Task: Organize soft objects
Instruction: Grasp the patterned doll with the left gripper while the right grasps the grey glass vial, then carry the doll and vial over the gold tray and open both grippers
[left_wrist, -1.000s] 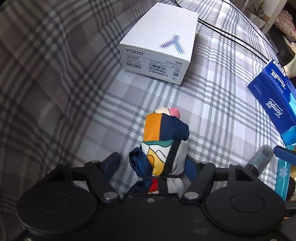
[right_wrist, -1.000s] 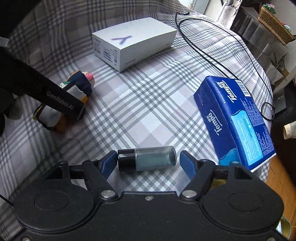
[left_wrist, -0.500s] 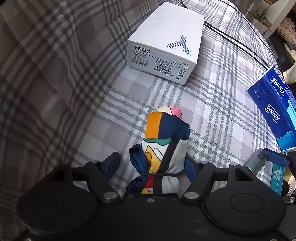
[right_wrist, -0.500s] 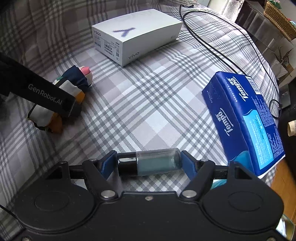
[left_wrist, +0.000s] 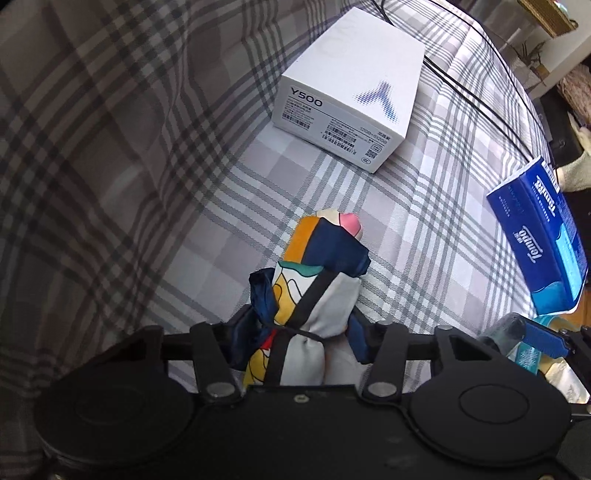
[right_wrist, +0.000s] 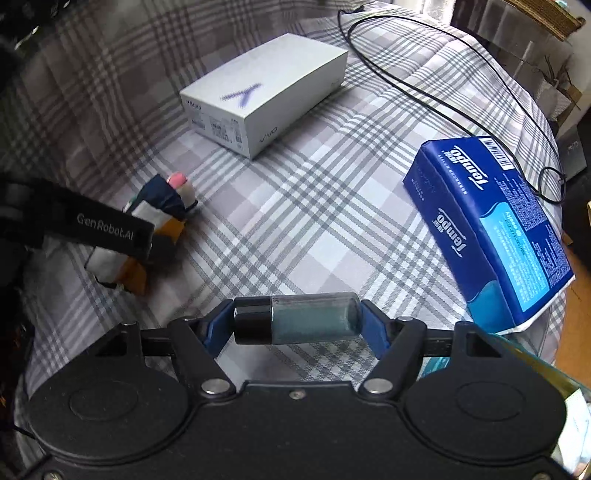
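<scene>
A rolled colourful cloth bundle (left_wrist: 314, 280) with orange, navy and white patches lies on the plaid bed cover (left_wrist: 110, 184). My left gripper (left_wrist: 301, 332) is shut on the bundle's near end. The bundle also shows in the right wrist view (right_wrist: 162, 206), partly hidden by the left gripper's black finger (right_wrist: 107, 230). My right gripper (right_wrist: 297, 323) is shut on a clear bottle with a black cap (right_wrist: 299, 323), held sideways just above the cover. A blue Tempo tissue pack (right_wrist: 487, 229) lies to the right, also in the left wrist view (left_wrist: 543, 240).
A white vivo Y500 phone box (left_wrist: 351, 88) sits farther back on the bed, also in the right wrist view (right_wrist: 266, 99). A black cable (right_wrist: 424, 85) runs across the far right of the cover. The bed edge drops off beyond the tissue pack.
My left gripper closed on the cloth bundle. My right gripper closed on the bottle and lifted it slightly; both views shifted a little.
</scene>
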